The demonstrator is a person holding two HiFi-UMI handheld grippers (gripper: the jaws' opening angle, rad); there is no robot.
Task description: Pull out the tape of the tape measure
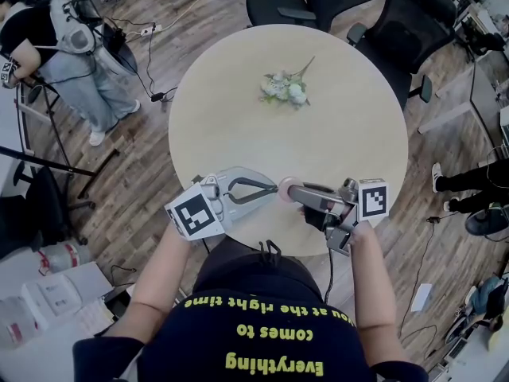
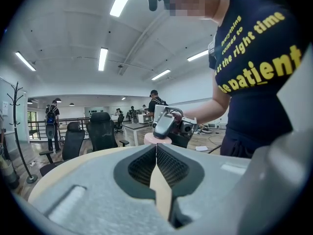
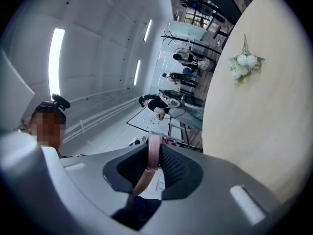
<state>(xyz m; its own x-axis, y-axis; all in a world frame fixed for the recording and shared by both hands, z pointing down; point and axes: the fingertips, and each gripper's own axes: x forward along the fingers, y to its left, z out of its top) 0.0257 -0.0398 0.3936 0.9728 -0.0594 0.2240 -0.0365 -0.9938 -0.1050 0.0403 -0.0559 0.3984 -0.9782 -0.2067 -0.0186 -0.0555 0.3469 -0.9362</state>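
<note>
A small round pink tape measure (image 1: 287,189) hangs in the air over the near edge of the round beige table (image 1: 231,110). My right gripper (image 1: 291,191) comes in from the right and is shut on its flat sides. In the right gripper view the tape measure's case (image 3: 154,150) sits edge-on between the pads, and a pinkish strip (image 3: 142,182) curves from it toward the camera. My left gripper (image 1: 273,188) comes in from the left with its jaws shut and its tips at the case's rim. The left gripper view shows the case (image 2: 157,139) just past the tips (image 2: 156,147). I cannot tell whether they pinch the tape's end.
A small bunch of white flowers (image 1: 286,88) lies on the far half of the table. Black office chairs (image 1: 318,2) stand behind it and to the right. A seated person (image 1: 67,62) and a stand (image 1: 48,165) are at the left. Cables run over the wooden floor.
</note>
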